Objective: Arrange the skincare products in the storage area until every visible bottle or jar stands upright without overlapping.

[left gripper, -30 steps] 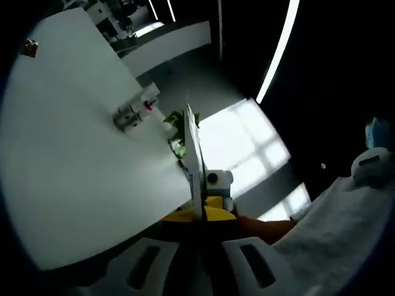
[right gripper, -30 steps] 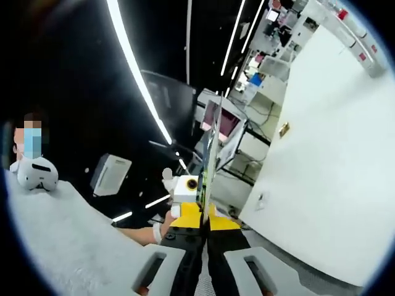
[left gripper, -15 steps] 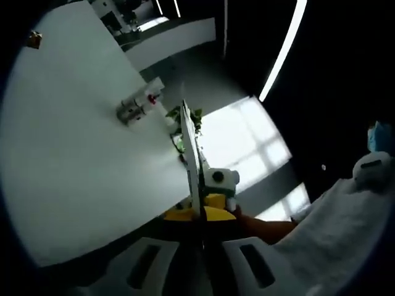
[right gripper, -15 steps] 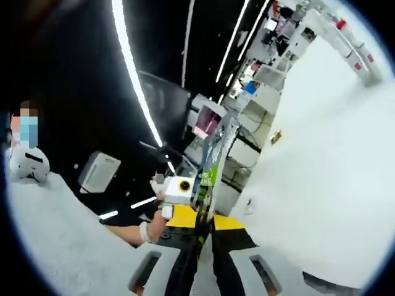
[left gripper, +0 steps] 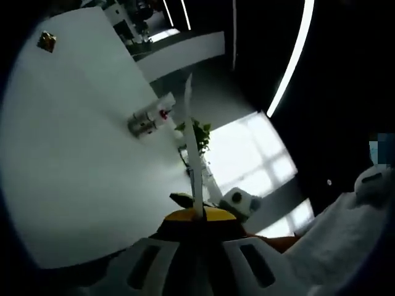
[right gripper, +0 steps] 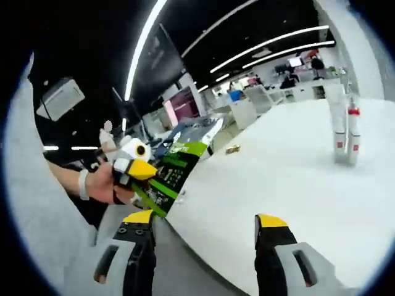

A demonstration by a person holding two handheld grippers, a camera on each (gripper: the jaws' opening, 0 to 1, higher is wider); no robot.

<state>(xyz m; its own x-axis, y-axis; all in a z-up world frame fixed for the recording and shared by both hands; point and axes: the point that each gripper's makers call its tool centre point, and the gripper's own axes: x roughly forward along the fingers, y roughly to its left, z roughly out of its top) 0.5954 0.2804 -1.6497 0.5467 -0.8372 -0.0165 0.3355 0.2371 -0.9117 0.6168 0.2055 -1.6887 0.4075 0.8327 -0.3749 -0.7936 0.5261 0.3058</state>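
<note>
The left gripper pinches a green card at left-centre, while the right gripper gapes empty, lower centre.

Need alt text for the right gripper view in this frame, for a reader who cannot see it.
The right gripper, jaws wide apart, hangs over a white table. To its left, the left gripper, in a person's hand, pinches a flat green-and-black card. Two white upright bottles with red marks stand at far right.
</note>
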